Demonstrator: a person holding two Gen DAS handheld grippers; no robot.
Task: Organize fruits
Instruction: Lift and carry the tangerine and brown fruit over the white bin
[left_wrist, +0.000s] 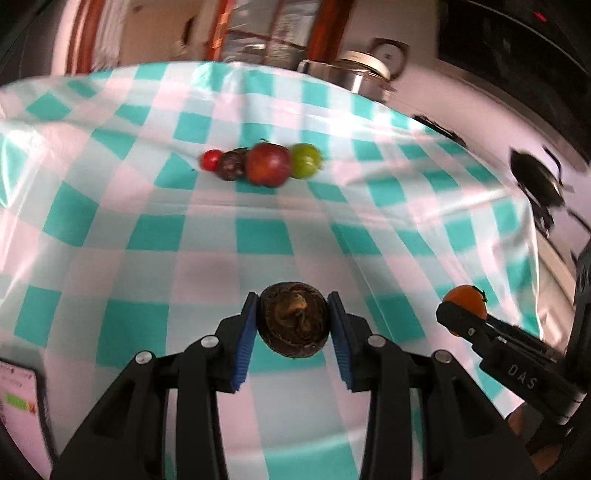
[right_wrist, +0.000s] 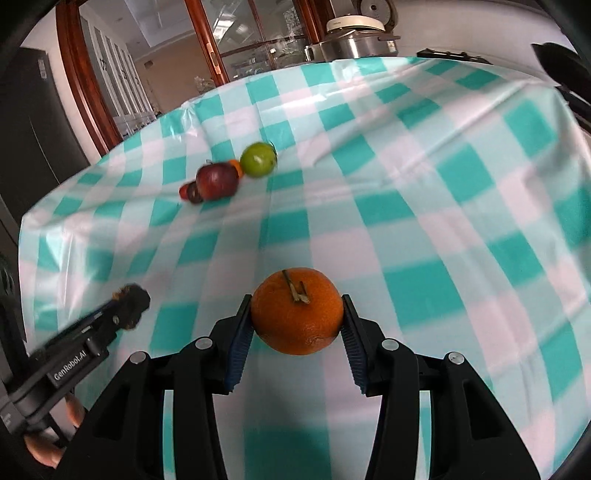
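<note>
While the left gripper (left_wrist: 293, 320) is closed on a dark brown fruit (left_wrist: 293, 319), its blue pads (left_wrist: 245, 339) pressing both sides, the right gripper (right_wrist: 297, 312) is clamped the same way on an orange (right_wrist: 297, 310) whose stem points up toward the camera. Both fruits are held above the teal-and-white checked cloth (left_wrist: 258, 236), clear of it as far as the views allow.

Farther back on the cloth lies a row of fruits, touching or nearly so. The left view shows it broadside: a small red fruit (left_wrist: 211, 160), a dark purple fruit (left_wrist: 232, 166), a big red apple (left_wrist: 268, 165) and a green fruit (left_wrist: 305, 160). The right view sees the row almost end-on, so the apple (right_wrist: 217, 181) hides most of the purple fruit (right_wrist: 194, 194) and the red one (right_wrist: 183, 191) shows only as a sliver; yet it reveals a small orange-coloured thing (right_wrist: 235, 166) between apple and green fruit (right_wrist: 258, 159) that the left view does not show (too little of it shows to name).

Each camera also catches the other gripper from the side: the right one, with the orange, at the right edge of the left view (left_wrist: 463, 306), and the left one low at the left of the right view (right_wrist: 129, 304), blurred. A steel cooker (right_wrist: 354, 40) stands beyond the far edge of the cloth.
</note>
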